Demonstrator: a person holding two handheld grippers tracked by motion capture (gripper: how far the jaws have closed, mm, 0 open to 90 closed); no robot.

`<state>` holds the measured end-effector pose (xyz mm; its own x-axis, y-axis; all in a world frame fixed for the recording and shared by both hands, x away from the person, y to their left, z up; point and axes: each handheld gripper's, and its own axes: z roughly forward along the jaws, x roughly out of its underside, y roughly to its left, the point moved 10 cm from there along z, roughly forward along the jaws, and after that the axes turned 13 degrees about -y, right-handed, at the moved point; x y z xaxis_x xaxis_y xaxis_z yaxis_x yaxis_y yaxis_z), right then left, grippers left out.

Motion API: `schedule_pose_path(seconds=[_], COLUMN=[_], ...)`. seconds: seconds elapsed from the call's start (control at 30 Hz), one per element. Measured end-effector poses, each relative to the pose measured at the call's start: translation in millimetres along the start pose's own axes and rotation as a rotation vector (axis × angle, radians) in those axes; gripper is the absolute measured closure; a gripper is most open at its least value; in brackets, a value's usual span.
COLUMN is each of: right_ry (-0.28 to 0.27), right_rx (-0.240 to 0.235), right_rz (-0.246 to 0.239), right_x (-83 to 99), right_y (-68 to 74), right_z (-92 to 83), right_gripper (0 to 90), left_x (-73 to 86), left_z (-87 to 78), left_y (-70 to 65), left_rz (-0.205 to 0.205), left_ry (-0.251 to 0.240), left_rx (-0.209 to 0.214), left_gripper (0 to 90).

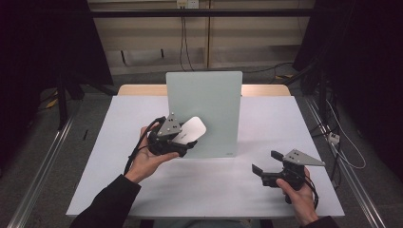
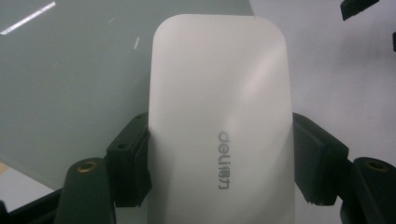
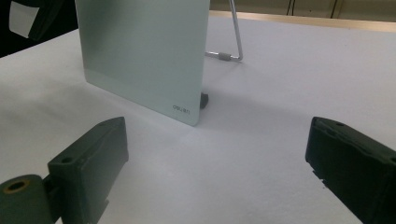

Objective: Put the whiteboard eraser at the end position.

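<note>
The left gripper [image 1: 183,142] is clamped on a white Deli whiteboard eraser [image 1: 192,129], its two black jaws pressing the eraser's long sides, as the left gripper view shows [image 2: 219,116]. The eraser is held in front of the lower left part of a pale green glass desktop whiteboard [image 1: 214,99], which stands upright near the middle of the white table [image 1: 119,156]; whether eraser and board touch cannot be told. The right gripper [image 1: 266,162] rests low over the table, well apart to the right, jaws spread wide with nothing between them. In the right gripper view the board [image 3: 140,46] leans on a metal wire stand [image 3: 236,37] behind it.
</note>
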<state>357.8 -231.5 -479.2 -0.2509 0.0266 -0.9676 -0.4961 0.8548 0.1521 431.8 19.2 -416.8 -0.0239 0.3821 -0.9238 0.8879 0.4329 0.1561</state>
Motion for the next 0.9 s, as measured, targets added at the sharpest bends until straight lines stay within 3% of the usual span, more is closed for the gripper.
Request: schedule_pose_path(seconds=[0.27, 0.33, 0.57, 0.7, 0.9], right_ry=[-0.004, 0.004, 0.0, -0.002, 0.0], right_rx=[-0.004, -0.008, -0.01, -0.009, -0.01], right_rz=[0.0, 0.002, -0.004, -0.006, -0.004], right_x=[-0.1, 0.8, 0.5, 0.2, 0.6], right_y=[-0.7, 0.8, 0.9, 1.0, 0.9], right_z=[-0.1, -0.3, -1.0, -1.1, -1.1], right_gripper=[5.7, 5.7, 5.7, 5.7, 5.7], left_x=[4.7, 7.1, 20.2, 26.5, 38.3], left_z=[-1.8, -1.6, 3.0, 7.7, 15.0], left_y=[-13.4, -15.2, -33.5, -40.8, -53.9], left_rz=[-0.008, -0.015, 0.013, 0.021, 0.016], left_ry=[0.047, 0.055, 0.128, 0.164, 0.227], left_rx=[0.055, 0.052, 0.115, 0.127, 0.191], left_gripper=[31.1, 31.1, 31.1, 31.2, 31.1])
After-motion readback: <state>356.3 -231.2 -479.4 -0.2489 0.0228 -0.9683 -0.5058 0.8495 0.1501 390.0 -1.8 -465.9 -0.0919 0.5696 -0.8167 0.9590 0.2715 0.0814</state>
